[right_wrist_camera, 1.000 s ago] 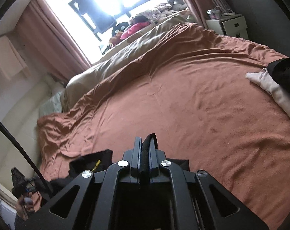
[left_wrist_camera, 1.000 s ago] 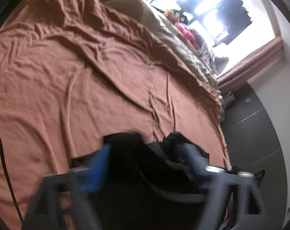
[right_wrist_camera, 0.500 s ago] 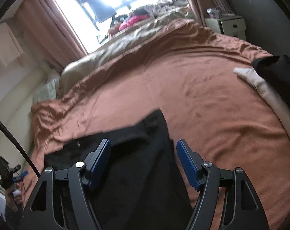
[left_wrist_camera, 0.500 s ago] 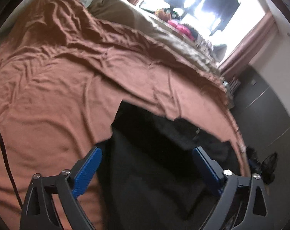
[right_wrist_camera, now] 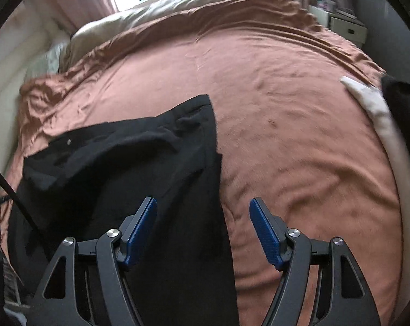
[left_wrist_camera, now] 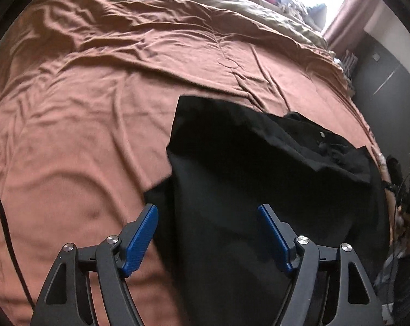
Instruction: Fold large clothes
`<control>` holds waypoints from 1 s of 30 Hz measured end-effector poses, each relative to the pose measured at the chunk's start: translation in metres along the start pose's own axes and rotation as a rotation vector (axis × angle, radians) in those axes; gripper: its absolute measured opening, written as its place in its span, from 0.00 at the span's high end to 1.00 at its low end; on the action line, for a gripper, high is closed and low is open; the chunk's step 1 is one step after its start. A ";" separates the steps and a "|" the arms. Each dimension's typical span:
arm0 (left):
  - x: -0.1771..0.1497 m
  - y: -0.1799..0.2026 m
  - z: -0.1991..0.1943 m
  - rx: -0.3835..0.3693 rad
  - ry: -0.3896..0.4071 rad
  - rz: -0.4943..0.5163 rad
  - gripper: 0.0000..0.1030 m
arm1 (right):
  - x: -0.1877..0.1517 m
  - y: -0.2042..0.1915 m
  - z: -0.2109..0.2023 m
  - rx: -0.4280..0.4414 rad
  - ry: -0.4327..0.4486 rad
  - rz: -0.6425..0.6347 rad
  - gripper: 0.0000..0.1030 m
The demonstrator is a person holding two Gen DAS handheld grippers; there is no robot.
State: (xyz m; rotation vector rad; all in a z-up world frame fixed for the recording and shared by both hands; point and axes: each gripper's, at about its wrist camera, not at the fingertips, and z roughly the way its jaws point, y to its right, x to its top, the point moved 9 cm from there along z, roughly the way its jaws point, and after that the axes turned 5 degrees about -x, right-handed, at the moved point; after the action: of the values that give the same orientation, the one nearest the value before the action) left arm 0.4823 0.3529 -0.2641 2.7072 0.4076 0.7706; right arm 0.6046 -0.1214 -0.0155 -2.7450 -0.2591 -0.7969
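Note:
A large black garment (left_wrist_camera: 248, 179) lies on the rust-brown bedspread (left_wrist_camera: 96, 87), partly folded over itself, with a small button showing near its far right. It also shows in the right wrist view (right_wrist_camera: 139, 168), spread left of centre. My left gripper (left_wrist_camera: 207, 231) is open and empty, its blue pads above the garment's near part. My right gripper (right_wrist_camera: 203, 225) is open and empty, straddling the garment's right edge above the bedspread (right_wrist_camera: 286, 125).
A beige duvet (left_wrist_camera: 232, 2) is bunched along the far side of the bed. A white cloth (right_wrist_camera: 378, 114) and another dark item (right_wrist_camera: 403, 103) lie at the right edge. A white bedside cabinet (right_wrist_camera: 346, 27) stands beyond the bed.
Both grippers let go of the black garment and opened. The garment dropped onto the bedspread and now lies spread out; both grippers drew back and tilted down over it.

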 end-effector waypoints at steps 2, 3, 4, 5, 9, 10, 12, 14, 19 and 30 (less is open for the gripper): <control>0.010 -0.003 0.010 -0.008 -0.009 0.003 0.26 | 0.009 -0.005 0.020 0.018 -0.043 -0.029 0.33; 0.014 -0.003 0.015 -0.016 -0.012 0.002 0.30 | 0.012 -0.006 0.029 0.024 -0.056 -0.034 0.33; 0.019 -0.005 0.021 -0.019 -0.017 0.001 0.32 | 0.016 -0.008 0.041 0.030 -0.079 -0.040 0.33; 0.024 -0.007 0.027 -0.019 -0.021 0.002 0.35 | 0.020 -0.009 0.049 0.041 -0.091 -0.041 0.33; 0.038 -0.012 0.043 -0.029 -0.022 0.008 0.48 | 0.038 -0.008 0.069 0.095 -0.083 -0.026 0.50; 0.041 -0.013 0.045 -0.031 -0.021 0.008 0.51 | 0.044 -0.007 0.073 0.094 -0.074 -0.021 0.58; 0.046 -0.014 0.049 -0.043 -0.012 0.003 0.67 | 0.050 -0.006 0.075 0.091 -0.058 -0.013 0.76; 0.050 -0.014 0.047 -0.035 0.010 0.010 0.94 | 0.055 -0.004 0.075 0.114 -0.035 0.011 0.91; 0.055 -0.010 0.024 0.014 0.099 0.069 0.97 | 0.056 -0.004 0.055 0.101 0.066 0.015 1.00; 0.046 -0.027 0.040 0.050 0.062 -0.019 0.96 | 0.015 -0.004 0.079 0.031 0.041 0.082 1.00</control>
State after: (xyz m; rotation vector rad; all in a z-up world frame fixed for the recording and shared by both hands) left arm 0.5362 0.3857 -0.2847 2.7273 0.4723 0.8516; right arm 0.6557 -0.0918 -0.0703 -2.6877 -0.1490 -0.8196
